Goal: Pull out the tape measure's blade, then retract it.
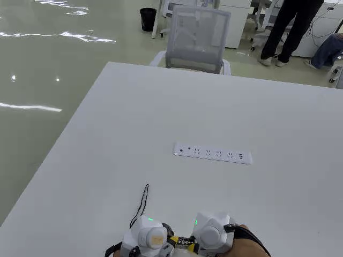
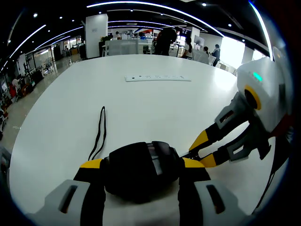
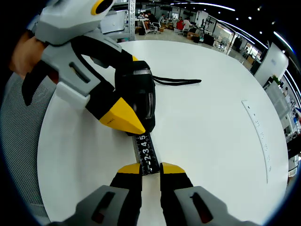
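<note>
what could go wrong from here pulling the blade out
The right gripper pinches just the blade tip, so it may slip and the blade snap back. The left gripper holds the rounded tape measure case by its sides; a hard pull could twist it loose. The strap lies loose beside it and might snag.

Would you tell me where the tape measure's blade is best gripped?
Its free end, approached head-on from the side opposite the black case: the blade sticks straight out of it, and the right claw is closed on that tip.
</note>
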`<state>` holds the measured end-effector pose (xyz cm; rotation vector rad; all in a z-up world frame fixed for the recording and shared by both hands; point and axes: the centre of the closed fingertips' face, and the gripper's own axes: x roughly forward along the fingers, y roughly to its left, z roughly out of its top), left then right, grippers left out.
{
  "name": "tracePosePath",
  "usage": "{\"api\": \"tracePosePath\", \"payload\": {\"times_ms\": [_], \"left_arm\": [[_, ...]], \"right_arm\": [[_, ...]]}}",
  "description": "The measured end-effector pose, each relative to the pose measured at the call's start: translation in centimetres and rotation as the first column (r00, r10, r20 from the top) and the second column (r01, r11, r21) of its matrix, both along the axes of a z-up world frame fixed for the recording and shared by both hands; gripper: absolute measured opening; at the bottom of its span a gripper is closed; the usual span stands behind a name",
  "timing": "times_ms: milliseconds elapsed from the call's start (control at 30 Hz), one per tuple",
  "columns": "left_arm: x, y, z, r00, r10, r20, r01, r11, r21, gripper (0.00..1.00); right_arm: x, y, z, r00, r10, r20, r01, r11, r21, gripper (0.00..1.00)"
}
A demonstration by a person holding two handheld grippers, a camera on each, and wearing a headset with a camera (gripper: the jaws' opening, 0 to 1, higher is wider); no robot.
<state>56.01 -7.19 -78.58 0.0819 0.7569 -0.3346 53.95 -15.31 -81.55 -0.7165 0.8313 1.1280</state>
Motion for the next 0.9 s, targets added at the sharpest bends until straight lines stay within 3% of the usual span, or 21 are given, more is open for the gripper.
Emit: {"api": "tracePosePath", "payload": {"times_ms": [900], "left_arm": [[0.1, 0.1, 0.0, 1.0, 0.001, -0.005, -0.001, 1.0, -0.005, 0.59]], "right_arm": [[0.1, 1.9, -0.1, 1.0, 0.007, -0.018, -0.007, 1.0, 0.026, 0.12]]}}
